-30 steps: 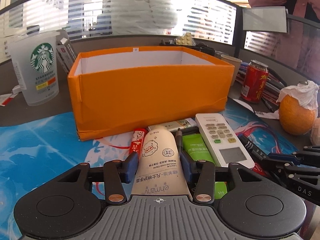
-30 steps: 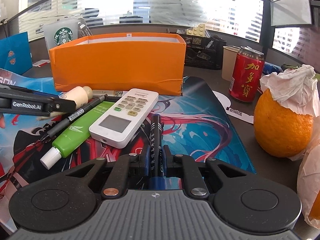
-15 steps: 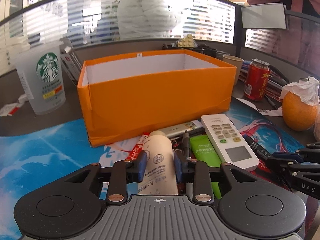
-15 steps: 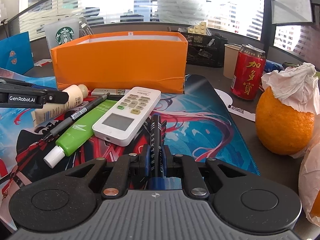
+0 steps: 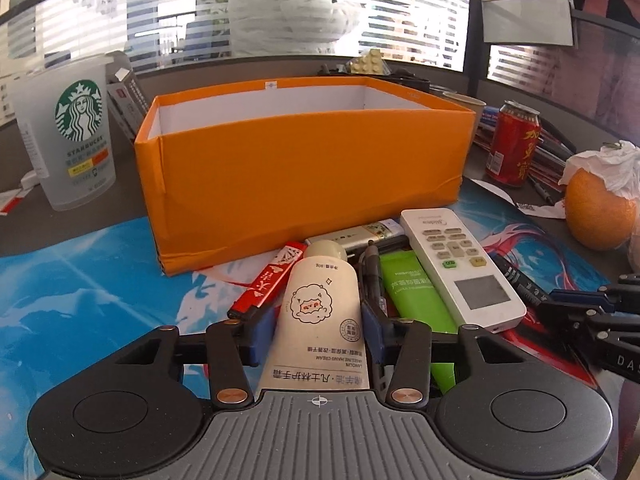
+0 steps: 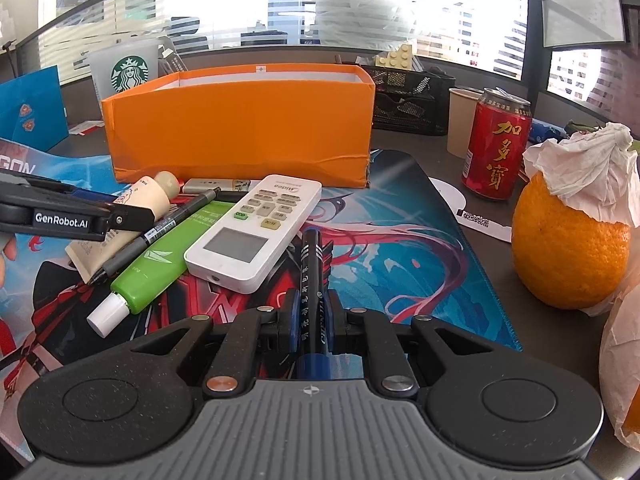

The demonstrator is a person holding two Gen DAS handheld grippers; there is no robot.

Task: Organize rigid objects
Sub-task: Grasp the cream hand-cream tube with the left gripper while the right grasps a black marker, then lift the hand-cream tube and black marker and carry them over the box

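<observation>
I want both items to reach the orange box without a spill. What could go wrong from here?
1. The left gripper has its jaws opening around the cream tube; the tube may slip out.
2. The black pen and green tube lie right beside it and could get dragged.
3. The right gripper pinches the marker near one end, so it may pivot.

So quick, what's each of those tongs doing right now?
Left tongs: opening, cream tube between them.
Right tongs: shut on a black pen.

Black left gripper, blue-padded fingers, copper screws, grey ribbed base, white "GenRobot.AI" marking
</observation>
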